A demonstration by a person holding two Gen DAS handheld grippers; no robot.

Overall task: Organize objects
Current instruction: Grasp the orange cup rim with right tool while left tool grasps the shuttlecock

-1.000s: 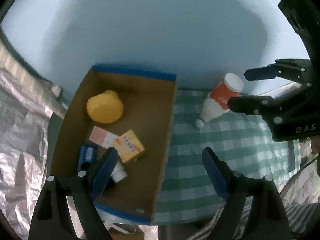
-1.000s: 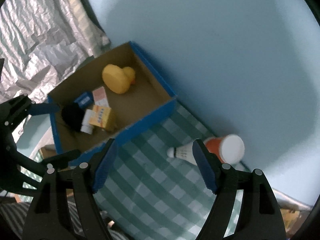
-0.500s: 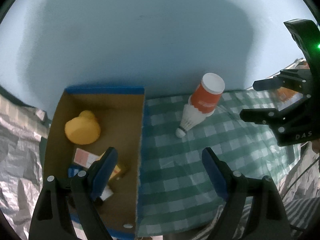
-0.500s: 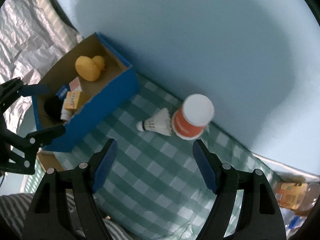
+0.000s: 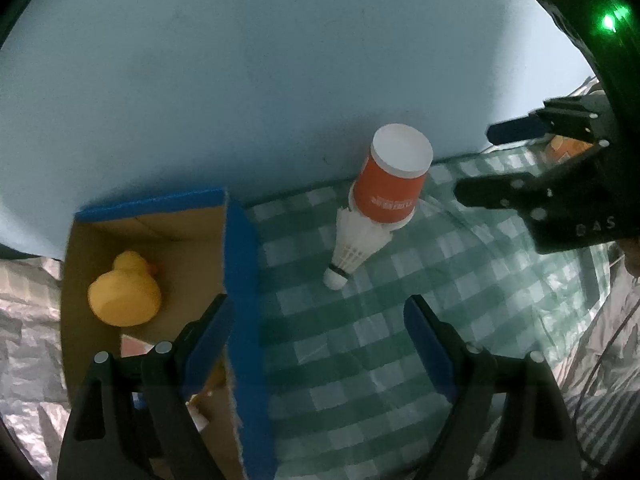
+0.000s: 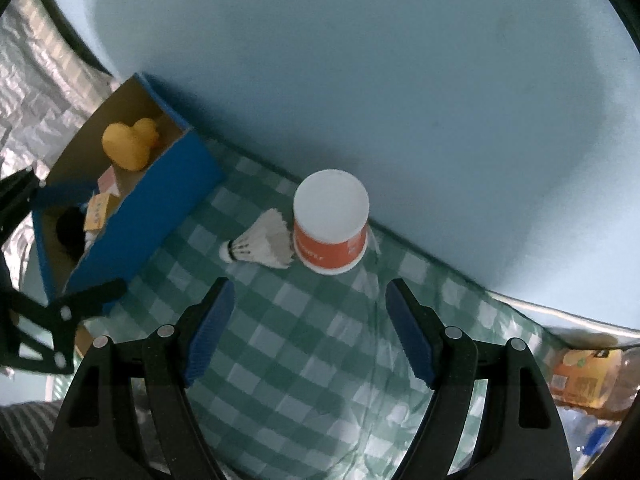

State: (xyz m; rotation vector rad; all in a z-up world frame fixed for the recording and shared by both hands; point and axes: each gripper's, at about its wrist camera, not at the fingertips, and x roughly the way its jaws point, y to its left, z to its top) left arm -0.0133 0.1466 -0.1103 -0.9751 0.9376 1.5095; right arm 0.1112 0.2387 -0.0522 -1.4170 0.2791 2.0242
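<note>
An orange cup (image 5: 390, 188) (image 6: 330, 230) stands upside down on the green checked cloth near the blue wall. A white shuttlecock (image 5: 354, 246) (image 6: 260, 244) lies against its left side, cork end toward me. My left gripper (image 5: 318, 336) hangs open above the cloth, its left finger over the right wall of the blue cardboard box (image 5: 240, 272) (image 6: 148, 216). My right gripper (image 6: 308, 320) is open and empty just in front of the cup and shuttlecock. Inside the box sit a yellow rubber duck (image 5: 124, 292) (image 6: 128, 144) and small cartons (image 6: 98, 210).
The checked cloth (image 5: 440, 280) (image 6: 300, 380) covers the table up to the blue wall. Crinkled silver foil (image 5: 24, 340) lies left of the box. An orange package (image 6: 584, 376) rests beyond the cloth's right edge. The right gripper's black frame (image 5: 560, 196) fills the right of the left wrist view.
Both grippers have moved right, away from the box toward the cup and shuttlecock, which now sit nearer the middle of each view. Neither gripper's opening has changed.
</note>
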